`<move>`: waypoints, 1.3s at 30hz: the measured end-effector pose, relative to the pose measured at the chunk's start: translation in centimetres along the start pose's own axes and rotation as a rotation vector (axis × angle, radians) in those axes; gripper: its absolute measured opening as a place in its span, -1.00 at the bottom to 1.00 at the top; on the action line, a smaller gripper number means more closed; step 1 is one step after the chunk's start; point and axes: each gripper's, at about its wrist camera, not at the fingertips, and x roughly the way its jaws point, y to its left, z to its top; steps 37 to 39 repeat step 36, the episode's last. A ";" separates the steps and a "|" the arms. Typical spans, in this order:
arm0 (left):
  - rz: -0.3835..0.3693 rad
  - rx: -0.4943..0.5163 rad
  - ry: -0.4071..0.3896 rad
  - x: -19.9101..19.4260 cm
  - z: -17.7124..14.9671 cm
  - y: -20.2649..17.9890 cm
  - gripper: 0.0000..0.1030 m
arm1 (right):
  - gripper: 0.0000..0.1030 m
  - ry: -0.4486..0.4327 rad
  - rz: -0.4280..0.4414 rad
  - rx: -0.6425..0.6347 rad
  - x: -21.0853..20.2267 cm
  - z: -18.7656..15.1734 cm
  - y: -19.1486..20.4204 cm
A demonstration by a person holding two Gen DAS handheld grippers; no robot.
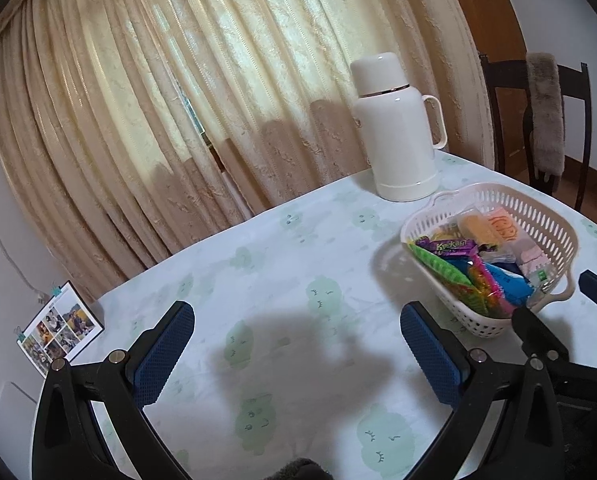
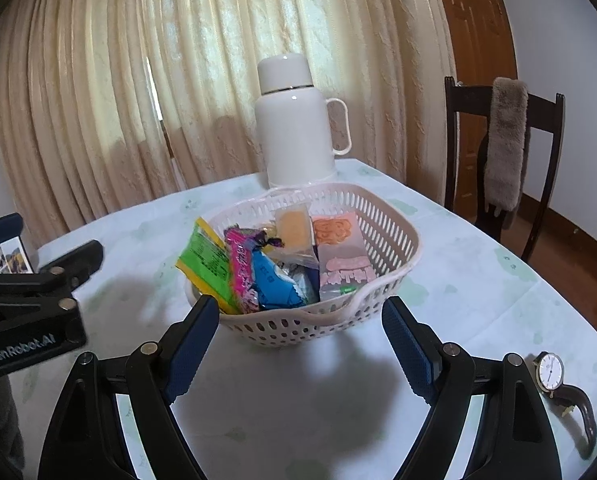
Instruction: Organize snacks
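The white slotted basket (image 2: 382, 216) sits on the worktop (image 2: 478, 280) toward its far edge, just in front of the white thermos (image 2: 294, 128), and holds the snack packets (image 2: 258, 264), which lie packed together inside it. The right gripper (image 2: 300, 340) hovers just before the basket's near rim with its jaws spread wide and holding nothing. The left gripper (image 1: 298, 356) hangs over bare worktop beside the basket, jaws likewise spread and empty, while a wristwatch (image 2: 550, 370) lies near the worktop's right edge.

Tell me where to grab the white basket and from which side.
Grip the near handle lip of the white basket, coming from the front with the right gripper. That lip bows outward toward the open fingers, and the snack packets sit behind it, clear of the rim.
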 end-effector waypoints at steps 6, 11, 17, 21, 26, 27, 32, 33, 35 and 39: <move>0.066 0.039 -0.009 0.3 -0.2 -0.3 1.00 | 0.68 0.004 0.004 0.004 0.0 0.0 -0.1; 0.073 0.054 -0.004 0.6 -0.4 -0.5 1.00 | 0.68 0.012 0.027 -0.017 0.1 -0.1 0.3; 0.079 0.058 0.012 1.0 -0.6 -0.6 1.00 | 0.68 0.033 0.038 -0.026 0.5 -0.1 0.6; 0.074 0.070 0.005 0.9 -0.7 -0.8 1.00 | 0.68 0.039 0.037 -0.020 0.6 -0.2 0.6; 0.080 0.101 0.000 0.9 -0.9 -1.4 1.00 | 0.68 0.040 0.037 -0.026 0.7 -0.2 0.4; 0.083 0.106 -0.001 1.0 -1.0 -1.5 1.00 | 0.68 0.040 0.036 -0.024 0.7 -0.2 0.4; 0.091 0.113 -0.003 1.0 -1.0 -1.7 1.00 | 0.68 0.041 0.036 -0.025 0.7 -0.3 0.5; 0.092 0.114 -0.003 1.0 -1.0 -1.7 1.00 | 0.68 0.041 0.036 -0.024 0.7 -0.2 0.5; 0.092 0.115 -0.003 1.0 -1.0 -1.8 1.00 | 0.68 0.041 0.035 -0.024 0.7 -0.2 0.5; 0.091 0.114 -0.001 1.0 -1.0 -1.8 1.00 | 0.68 0.042 0.036 -0.024 0.7 -0.3 0.5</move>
